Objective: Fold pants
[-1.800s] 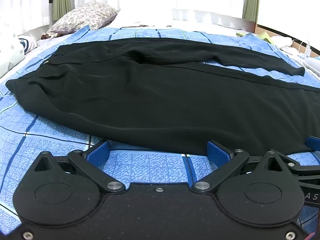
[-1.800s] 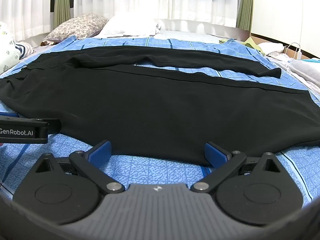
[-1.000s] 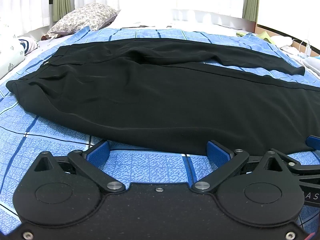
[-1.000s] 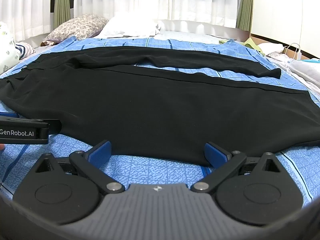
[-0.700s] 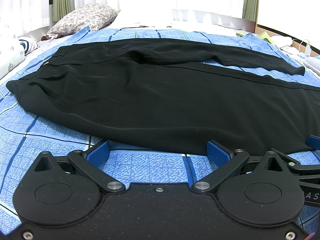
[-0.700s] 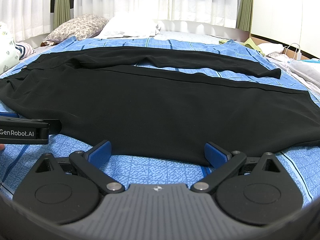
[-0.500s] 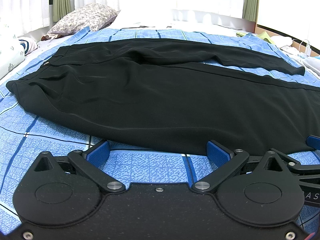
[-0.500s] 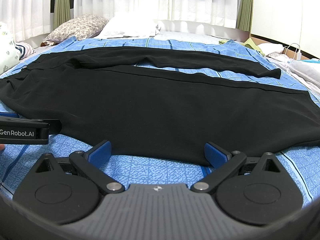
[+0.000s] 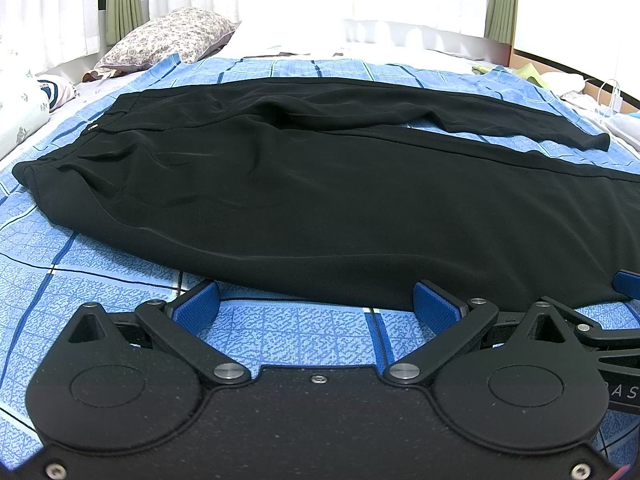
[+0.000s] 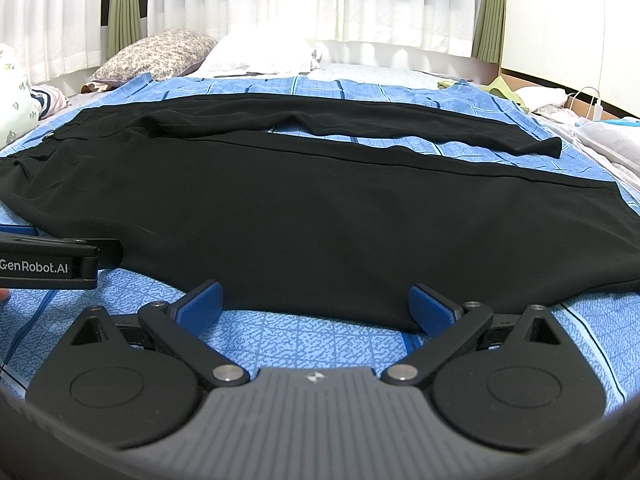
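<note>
Black pants [image 9: 320, 200] lie spread flat across a blue checked bedspread [image 9: 280, 328], waistband at the left, legs running to the right; they also show in the right wrist view [image 10: 320, 216]. The far leg [image 10: 400, 124] lies apart from the near leg, with a strip of bedspread between them. My left gripper [image 9: 316, 300] is open and empty, just short of the near hem edge. My right gripper [image 10: 316, 300] is open and empty, also at the near edge of the near leg. The left gripper's body [image 10: 52, 264] shows at the left of the right wrist view.
A flowered pillow [image 9: 168, 36] and a white pillow [image 10: 260, 56] lie at the head of the bed under white curtains. Bedding and a white cable [image 10: 592, 108] lie at the right edge. A patterned cushion [image 9: 16, 112] sits at the far left.
</note>
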Action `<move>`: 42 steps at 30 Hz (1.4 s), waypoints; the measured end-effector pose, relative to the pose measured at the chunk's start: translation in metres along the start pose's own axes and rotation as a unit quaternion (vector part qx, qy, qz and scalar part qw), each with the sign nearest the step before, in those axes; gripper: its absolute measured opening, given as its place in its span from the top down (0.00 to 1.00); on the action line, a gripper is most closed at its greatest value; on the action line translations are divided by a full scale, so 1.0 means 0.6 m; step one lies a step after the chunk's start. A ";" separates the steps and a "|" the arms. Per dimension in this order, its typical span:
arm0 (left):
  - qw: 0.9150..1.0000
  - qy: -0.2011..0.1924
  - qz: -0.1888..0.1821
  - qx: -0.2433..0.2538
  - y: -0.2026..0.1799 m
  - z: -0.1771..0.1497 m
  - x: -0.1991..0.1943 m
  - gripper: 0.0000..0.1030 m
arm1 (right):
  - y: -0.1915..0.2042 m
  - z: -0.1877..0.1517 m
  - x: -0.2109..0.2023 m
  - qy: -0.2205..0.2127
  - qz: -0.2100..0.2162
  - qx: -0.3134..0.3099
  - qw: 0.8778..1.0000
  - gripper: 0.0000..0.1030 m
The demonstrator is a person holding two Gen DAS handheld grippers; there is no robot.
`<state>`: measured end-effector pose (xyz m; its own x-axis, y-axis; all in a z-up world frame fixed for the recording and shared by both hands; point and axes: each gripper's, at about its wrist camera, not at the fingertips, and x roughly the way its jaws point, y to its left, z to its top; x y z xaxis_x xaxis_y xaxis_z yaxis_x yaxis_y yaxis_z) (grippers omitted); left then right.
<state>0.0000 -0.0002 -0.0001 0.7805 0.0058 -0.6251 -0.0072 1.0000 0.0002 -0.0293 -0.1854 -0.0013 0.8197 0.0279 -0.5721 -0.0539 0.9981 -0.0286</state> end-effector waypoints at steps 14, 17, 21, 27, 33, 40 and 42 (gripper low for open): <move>1.000 0.000 0.000 0.000 0.000 0.000 0.000 0.00 | 0.000 -0.001 -0.001 -0.001 0.000 0.000 1.000 0.00; 1.000 -0.001 0.000 0.000 0.000 0.000 0.000 0.00 | 0.000 -0.001 -0.001 -0.001 0.000 0.000 1.000 0.00; 1.000 -0.001 0.000 0.000 0.000 0.000 0.000 0.00 | 0.001 0.000 -0.001 -0.001 0.000 0.000 1.000 0.00; 1.000 -0.001 0.000 0.000 0.000 0.000 0.000 0.00 | 0.001 0.000 -0.001 -0.001 0.000 0.000 1.000 0.00; 1.000 -0.001 0.000 0.000 0.000 0.000 0.000 0.00 | 0.000 0.000 -0.002 -0.001 0.000 0.000 1.000 0.00; 1.000 0.000 0.000 -0.002 0.001 0.001 0.000 0.00 | 0.000 0.000 0.000 0.002 -0.001 0.003 1.000 0.00; 1.000 0.000 0.001 -0.002 0.001 0.001 0.001 0.00 | 0.000 0.003 0.003 0.004 0.000 0.004 1.000 0.00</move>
<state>0.0007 0.0003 -0.0002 0.7801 0.0087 -0.6256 -0.0126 0.9999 -0.0018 -0.0267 -0.1854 -0.0009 0.8148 0.0274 -0.5790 -0.0492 0.9985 -0.0220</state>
